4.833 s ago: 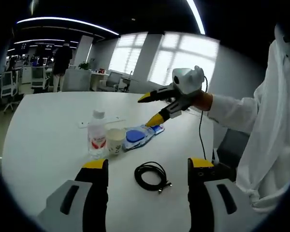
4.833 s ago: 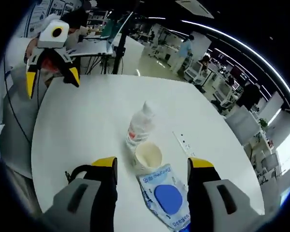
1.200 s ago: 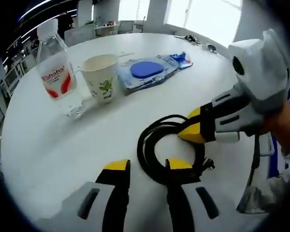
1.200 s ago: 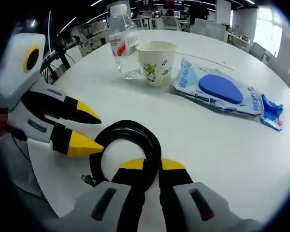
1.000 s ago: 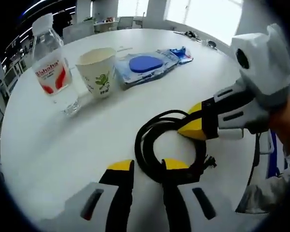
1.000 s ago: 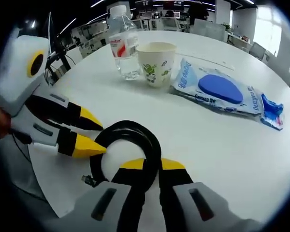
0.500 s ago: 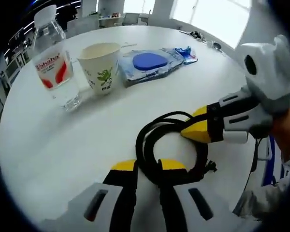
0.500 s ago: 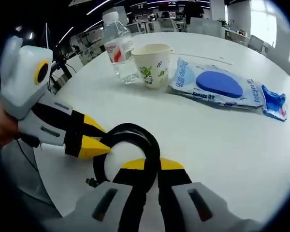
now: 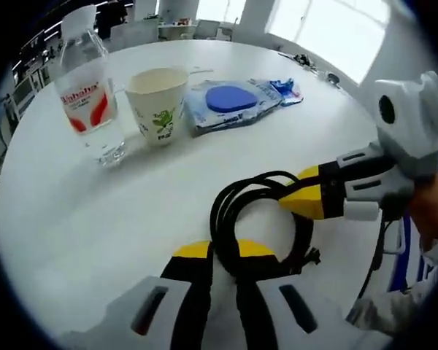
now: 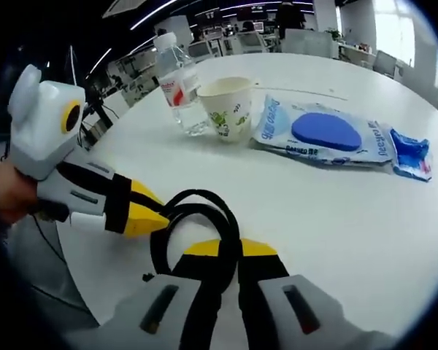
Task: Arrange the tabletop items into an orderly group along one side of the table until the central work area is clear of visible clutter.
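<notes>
Two tools, left tool [image 9: 224, 251] and right tool [image 10: 230, 249], both clamped on black cable coil [image 9: 257, 219] | lower centre, white surface [image 9: 95, 211]

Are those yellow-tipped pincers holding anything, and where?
Both grip the coiled black cable: the left gripper and the right gripper each pinch the loop at opposite sides.

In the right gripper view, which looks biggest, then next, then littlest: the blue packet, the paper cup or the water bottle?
1. Blue packet: it covers the most picture.
2 and 3. Water bottle and paper cup: too close to rank. The bottle looks taller, the cup wider, and the bottle stands a little farther away, so it may really be bigger.
</notes>
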A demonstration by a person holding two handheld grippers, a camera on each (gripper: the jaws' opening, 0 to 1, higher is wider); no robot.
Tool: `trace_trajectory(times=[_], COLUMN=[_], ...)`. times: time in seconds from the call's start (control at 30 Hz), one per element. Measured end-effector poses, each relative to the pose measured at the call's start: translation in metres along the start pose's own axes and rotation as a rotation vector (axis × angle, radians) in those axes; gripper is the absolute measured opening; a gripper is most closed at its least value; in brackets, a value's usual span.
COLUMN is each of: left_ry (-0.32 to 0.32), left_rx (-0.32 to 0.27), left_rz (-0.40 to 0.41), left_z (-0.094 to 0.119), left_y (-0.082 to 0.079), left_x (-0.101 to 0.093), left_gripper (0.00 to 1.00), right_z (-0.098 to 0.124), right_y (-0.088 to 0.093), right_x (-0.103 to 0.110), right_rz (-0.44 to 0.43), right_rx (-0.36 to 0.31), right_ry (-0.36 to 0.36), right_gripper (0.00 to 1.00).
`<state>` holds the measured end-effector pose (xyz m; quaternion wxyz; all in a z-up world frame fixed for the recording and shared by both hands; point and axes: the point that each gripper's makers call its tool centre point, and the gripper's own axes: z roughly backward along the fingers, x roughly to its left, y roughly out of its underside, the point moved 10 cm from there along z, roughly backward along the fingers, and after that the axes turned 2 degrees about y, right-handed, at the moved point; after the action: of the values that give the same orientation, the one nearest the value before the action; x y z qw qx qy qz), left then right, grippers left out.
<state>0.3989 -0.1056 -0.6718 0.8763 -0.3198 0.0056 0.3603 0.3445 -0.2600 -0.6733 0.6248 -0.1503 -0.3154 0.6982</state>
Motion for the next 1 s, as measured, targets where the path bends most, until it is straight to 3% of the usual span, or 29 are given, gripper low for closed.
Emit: trace_trajectory(times=[1.0], left_ry=[-0.002], left_rx=[-0.112], left_rz=[-0.026], left_z=[0.029], left_y=[-0.036], left_x=[-0.03], left_gripper=[0.08], right_z=[0.049], right_y=[-0.022], right_x=[-0.017], right_rz=[0.018], right_rx=[-0.127], right_ry=[0.002], right_gripper=[0.04])
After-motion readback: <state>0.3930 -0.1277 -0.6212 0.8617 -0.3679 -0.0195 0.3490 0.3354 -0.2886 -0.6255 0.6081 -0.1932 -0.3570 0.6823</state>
